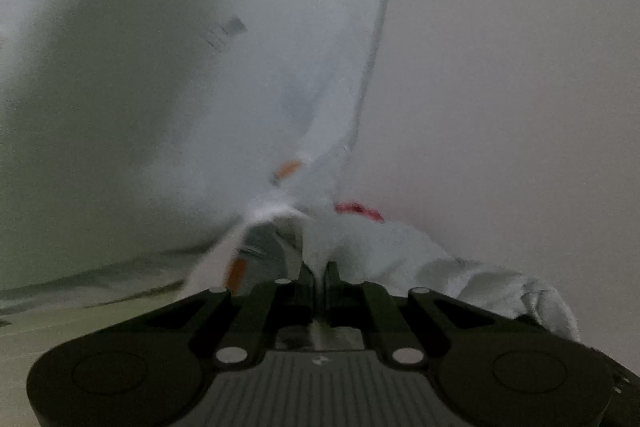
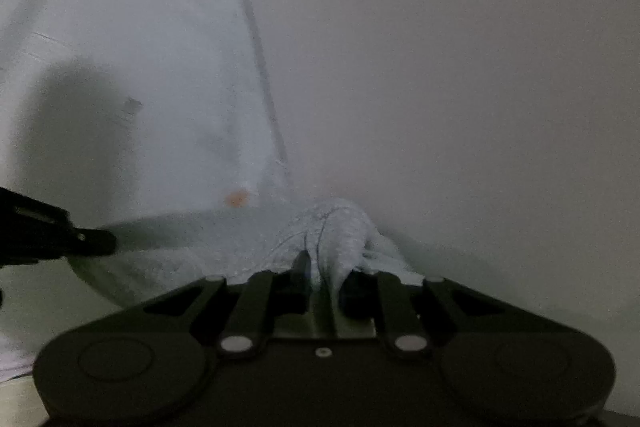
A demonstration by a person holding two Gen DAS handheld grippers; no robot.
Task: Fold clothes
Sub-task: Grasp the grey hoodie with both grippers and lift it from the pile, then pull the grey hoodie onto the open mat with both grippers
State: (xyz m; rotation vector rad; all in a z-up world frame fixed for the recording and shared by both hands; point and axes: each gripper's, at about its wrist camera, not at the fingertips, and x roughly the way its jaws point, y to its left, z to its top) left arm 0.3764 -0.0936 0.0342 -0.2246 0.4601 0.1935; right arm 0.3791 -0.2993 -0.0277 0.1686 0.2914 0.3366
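Left gripper clenched on white cloth at lower centre — right gripper likewise, bunched fabric pinched.

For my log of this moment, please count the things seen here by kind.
Pale blue-white fabric garment: 1
Black two-finger grippers: 2, left gripper and right gripper, each shut on the garment
Total: 3

Both wrist views look along their tongs, close on the same pale garment.
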